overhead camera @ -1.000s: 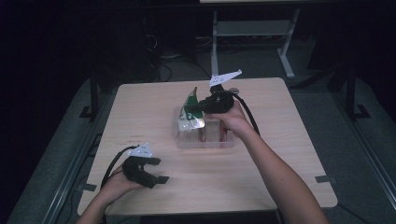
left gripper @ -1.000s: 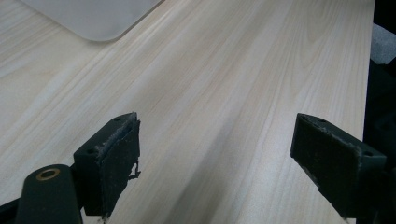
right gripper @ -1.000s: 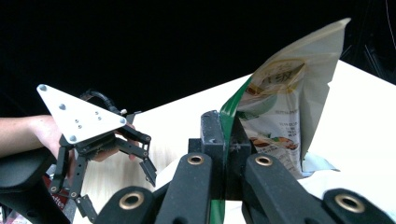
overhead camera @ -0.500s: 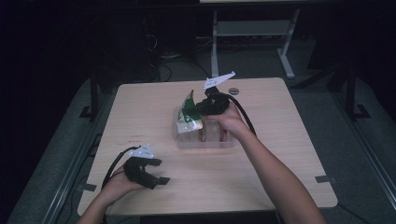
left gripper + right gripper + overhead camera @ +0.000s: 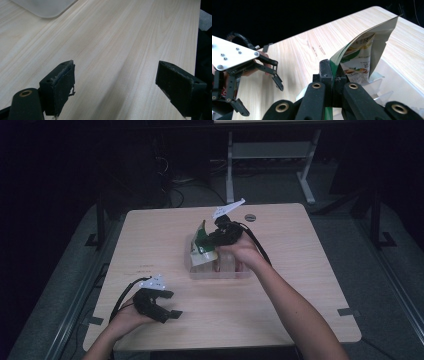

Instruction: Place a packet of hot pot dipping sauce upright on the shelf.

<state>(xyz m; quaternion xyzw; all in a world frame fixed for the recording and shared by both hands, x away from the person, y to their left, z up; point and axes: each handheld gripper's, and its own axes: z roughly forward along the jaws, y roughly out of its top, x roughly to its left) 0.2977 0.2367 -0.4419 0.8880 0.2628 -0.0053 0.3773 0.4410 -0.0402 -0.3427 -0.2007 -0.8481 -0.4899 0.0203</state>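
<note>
1. The right hand-held gripper (image 5: 214, 236) is closed tight on the edge of a green and white printed snack pouch (image 5: 202, 245); in the right gripper view its jaws pinch the green edge of this pouch (image 5: 359, 58) with no gap.
2. The pouch hangs just above the left end of a clear plastic storage box (image 5: 220, 267) in the middle of the light wooden bench (image 5: 300, 285). Its long axis is nearly upright, a little tilted, and its lower end is at the rim of the box.
3. The pouch lies in front of and below the right jaws, so I judge that the next move goes down into the box.
4. The left hand-held gripper (image 5: 167, 306) rests near the front left of the bench, well apart from the box. Its jaws stand wide open and hold nothing.
</note>
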